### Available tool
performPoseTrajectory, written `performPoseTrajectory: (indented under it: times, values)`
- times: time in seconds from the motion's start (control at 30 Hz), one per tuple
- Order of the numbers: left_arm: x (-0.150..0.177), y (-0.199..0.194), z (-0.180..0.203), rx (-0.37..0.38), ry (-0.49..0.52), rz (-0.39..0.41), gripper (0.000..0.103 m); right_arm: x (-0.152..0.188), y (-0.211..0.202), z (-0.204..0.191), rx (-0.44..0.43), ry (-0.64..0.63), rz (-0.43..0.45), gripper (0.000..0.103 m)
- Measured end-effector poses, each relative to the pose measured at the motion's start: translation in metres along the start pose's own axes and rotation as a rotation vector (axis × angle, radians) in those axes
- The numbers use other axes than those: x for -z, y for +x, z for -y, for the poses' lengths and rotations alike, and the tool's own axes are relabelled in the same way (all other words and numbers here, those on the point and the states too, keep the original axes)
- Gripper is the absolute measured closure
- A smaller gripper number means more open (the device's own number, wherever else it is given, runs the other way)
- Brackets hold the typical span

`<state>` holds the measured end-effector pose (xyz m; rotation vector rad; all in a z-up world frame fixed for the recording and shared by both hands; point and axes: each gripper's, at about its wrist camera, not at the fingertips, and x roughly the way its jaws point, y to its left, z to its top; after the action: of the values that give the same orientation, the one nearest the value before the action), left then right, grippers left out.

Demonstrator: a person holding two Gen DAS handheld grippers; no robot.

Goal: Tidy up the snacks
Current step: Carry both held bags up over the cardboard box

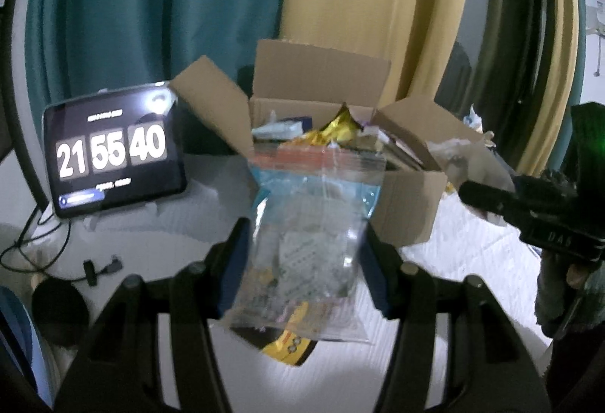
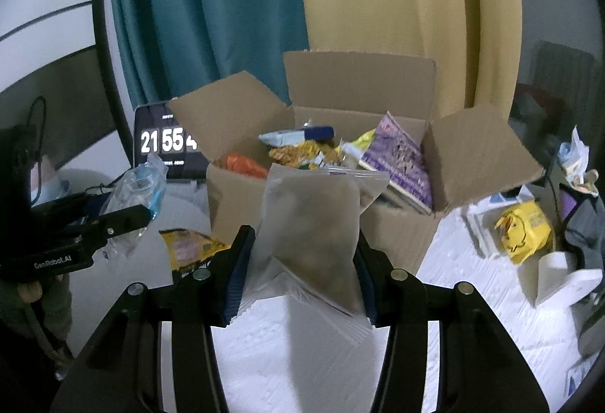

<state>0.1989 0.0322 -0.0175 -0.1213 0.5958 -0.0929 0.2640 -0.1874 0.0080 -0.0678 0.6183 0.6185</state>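
- Two curtains hang at the back, a teal curtain (image 2: pixel 196 16) and a yellow curtain (image 2: pixel 397 16), with a pale wall on both sides.
- The white table (image 2: pixel 302 348) has a ribbed, textured top; its edges run out of both views, so no idea how big it really is.
- One cardboard box (image 2: pixel 397 235) sits mid-table with all its flaps open. It's stuffed with snack packs: a purple one, an orange one, some yellow ones. Too jumbled for a proper count.
- One tablet (image 1: pixel 113 152) showing a clock stands left of the box. From the right wrist view a box flap cuts off its last digits.
- The right gripper (image 2: pixel 300 271) is pinching a frosted pouch (image 2: pixel 314 224), held up just in front of the box. Contents look brownish, can't tell what they are.
- The left gripper (image 1: pixel 302 263) is clamped on a clear zip bag (image 1: pixel 314 224), also in front of the box; what's inside is blurry.
- A yellow packet (image 2: pixel 523 226) lies right of the box among clutter I can't make out.
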Motion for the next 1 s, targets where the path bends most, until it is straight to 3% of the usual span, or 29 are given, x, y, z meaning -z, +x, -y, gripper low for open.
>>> performPoseTrajectory:
  times: [0.63, 1.0]
  values:
    - [-0.053, 0.039, 0.009, 0.009, 0.051, 0.055, 0.046, -0.025, 0.022, 0.038, 0.031, 0.024, 0.028, 0.051]
    - [-0.081, 0.097, 0.006, 0.034, 0.059, 0.034, 0.046, -0.035, 0.032, 0.066, 0.083, 0.045, 0.021, 0.051]
